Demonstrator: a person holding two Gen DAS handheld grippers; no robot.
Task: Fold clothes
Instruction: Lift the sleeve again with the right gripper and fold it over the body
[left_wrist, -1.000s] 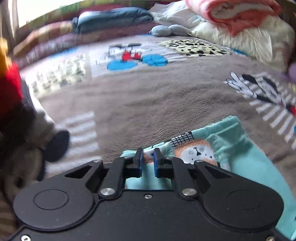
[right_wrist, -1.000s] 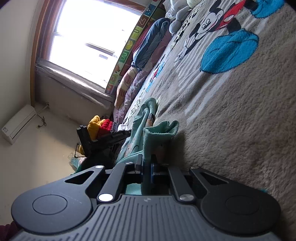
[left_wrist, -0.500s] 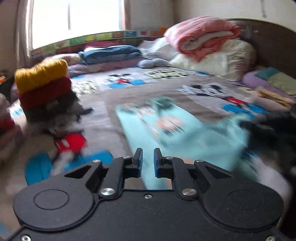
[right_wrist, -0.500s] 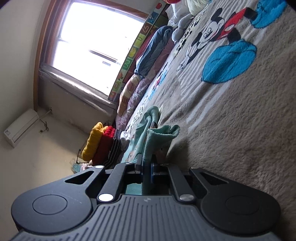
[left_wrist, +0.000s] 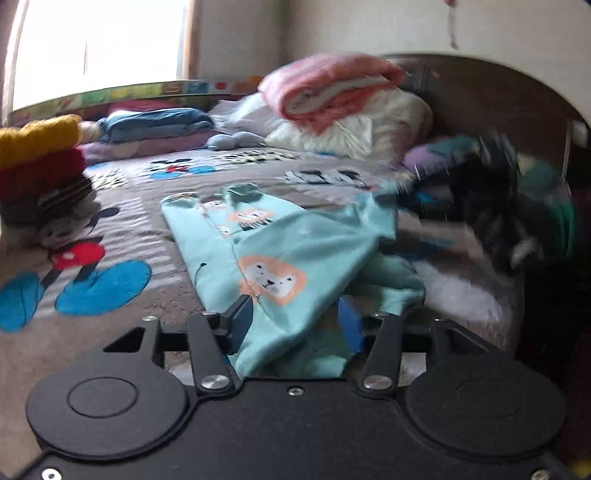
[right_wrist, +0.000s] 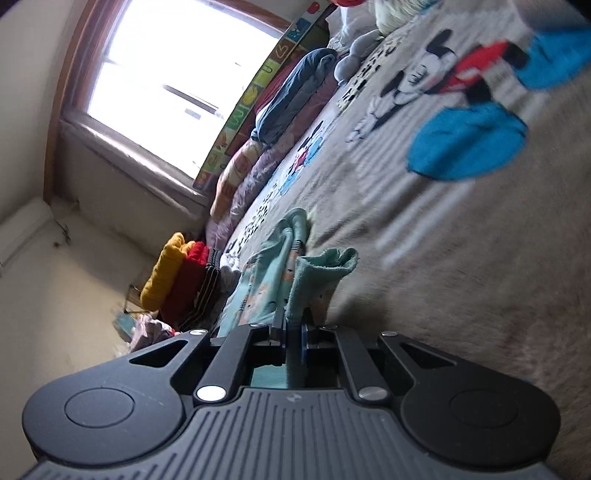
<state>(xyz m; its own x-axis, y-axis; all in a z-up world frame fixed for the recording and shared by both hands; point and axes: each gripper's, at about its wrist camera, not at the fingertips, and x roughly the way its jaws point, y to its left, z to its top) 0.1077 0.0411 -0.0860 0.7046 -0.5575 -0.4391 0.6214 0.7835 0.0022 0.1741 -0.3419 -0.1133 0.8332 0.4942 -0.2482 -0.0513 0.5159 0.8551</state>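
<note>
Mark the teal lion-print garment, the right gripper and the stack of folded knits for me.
teal lion-print garment (left_wrist: 273, 280): left wrist view, on the big lion face print.
right gripper (right_wrist: 291, 326): right wrist view, where its jaws pinch teal cloth.
stack of folded knits (left_wrist: 38, 162): left wrist view, on the red layer.

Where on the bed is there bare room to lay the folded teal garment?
Free blanket lies between the teal garment and the folded stack, and beyond it toward the pillows. The right side, near a dark blurred heap, is crowded.
</note>
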